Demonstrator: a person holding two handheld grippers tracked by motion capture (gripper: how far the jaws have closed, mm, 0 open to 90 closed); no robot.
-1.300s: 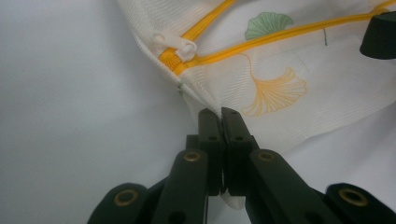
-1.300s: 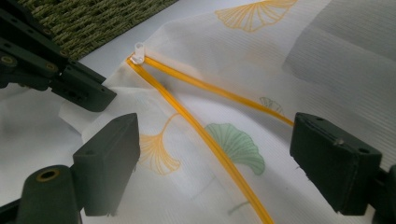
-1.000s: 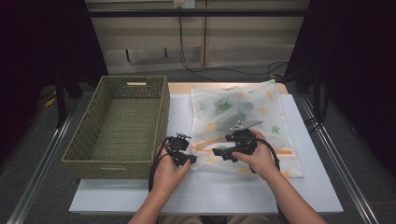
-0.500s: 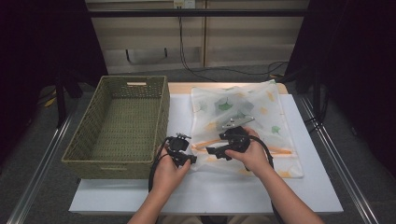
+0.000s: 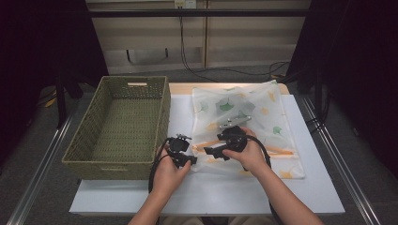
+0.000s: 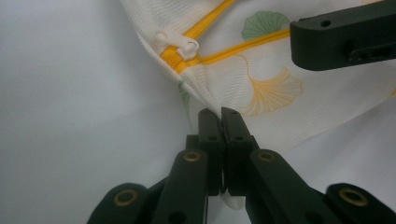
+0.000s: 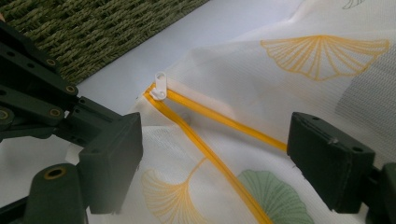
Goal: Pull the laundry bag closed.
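Note:
A white mesh bag (image 5: 263, 112) printed with ginkgo leaves lies on the table, with dark items showing through it. Its orange zipper (image 7: 210, 149) is parted, and the white pull (image 7: 159, 84) sits at the near left corner. My left gripper (image 5: 187, 159) is shut on the bag's edge (image 6: 221, 114) just below the white pull (image 6: 180, 44). My right gripper (image 5: 212, 151) is open, its jaws straddling the zipper (image 7: 219, 158) a short way right of the pull. One black jaw of the right gripper (image 6: 341, 39) hangs over the bag (image 6: 280, 93).
A woven green basket (image 5: 162, 117) stands empty at the left, its wall (image 7: 93, 28) close behind the left gripper (image 7: 42, 107). The white table top (image 5: 234, 192) has bare room in front of the hands. Metal rails run along both table sides.
The right gripper has shifted a little left along the zipper toward the left gripper. The left gripper has held still on the bag's edge.

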